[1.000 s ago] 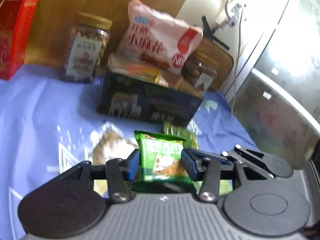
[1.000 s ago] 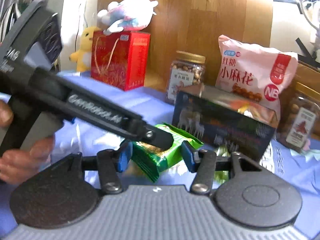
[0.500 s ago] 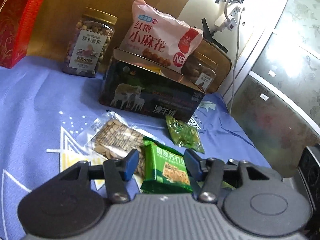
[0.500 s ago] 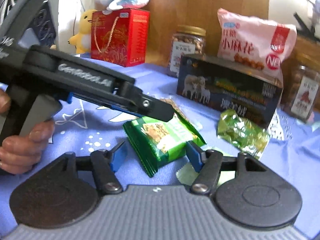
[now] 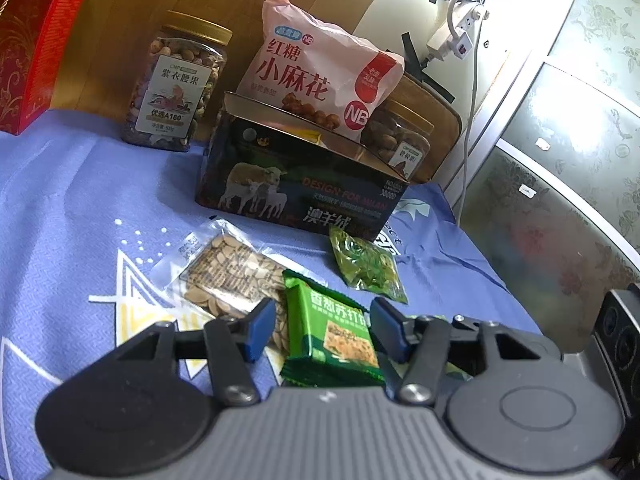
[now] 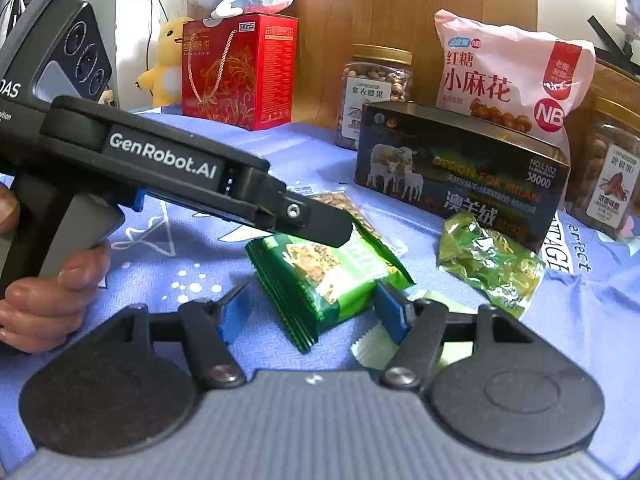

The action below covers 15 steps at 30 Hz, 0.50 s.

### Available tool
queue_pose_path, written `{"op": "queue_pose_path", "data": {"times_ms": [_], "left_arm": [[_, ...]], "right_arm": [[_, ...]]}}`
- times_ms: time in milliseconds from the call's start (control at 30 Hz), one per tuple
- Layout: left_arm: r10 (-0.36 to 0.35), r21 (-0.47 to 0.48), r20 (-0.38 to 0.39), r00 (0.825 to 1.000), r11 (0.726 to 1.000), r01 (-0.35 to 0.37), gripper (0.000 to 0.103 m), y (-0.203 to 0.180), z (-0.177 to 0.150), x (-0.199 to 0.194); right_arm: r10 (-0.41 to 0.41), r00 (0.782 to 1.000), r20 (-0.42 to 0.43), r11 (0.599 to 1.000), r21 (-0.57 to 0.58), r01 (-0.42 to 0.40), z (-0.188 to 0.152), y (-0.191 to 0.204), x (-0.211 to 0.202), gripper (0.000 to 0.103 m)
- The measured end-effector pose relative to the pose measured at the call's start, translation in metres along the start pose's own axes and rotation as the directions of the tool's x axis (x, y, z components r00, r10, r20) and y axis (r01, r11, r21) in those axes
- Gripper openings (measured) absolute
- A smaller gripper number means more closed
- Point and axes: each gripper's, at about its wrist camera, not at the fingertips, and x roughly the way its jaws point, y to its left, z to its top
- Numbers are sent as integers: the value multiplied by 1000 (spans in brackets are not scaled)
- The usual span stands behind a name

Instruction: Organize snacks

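Note:
A green cracker packet lies flat on the blue cloth. My left gripper straddles it, open, with a clear gap at the left pad. From the right wrist view, the left gripper's fingers reach over the packet's far end. My right gripper straddles the packet's near end; its jaws are opening and its pads stand off the wrapper. Behind stands a dark open-topped box with sheep.
A clear seed packet and a crinkled green pouch lie before the box. Behind it stand a pink bag, two nut jars and a red gift box. A hand holds the left gripper.
The green packet was gripped and held up in front of the box; it has come down onto the cloth. Both grippers' jaws have widened and let it go.

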Motion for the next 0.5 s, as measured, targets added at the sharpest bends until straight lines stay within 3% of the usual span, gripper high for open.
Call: {"op": "queue_pose_path", "data": {"times_ms": [500], "left_arm": [[5, 4, -12, 1000, 1000, -5, 55, -1, -2, 3]], "right_arm": [[-2, 1000, 0, 1000, -4, 2, 0, 1, 0, 71]]}}
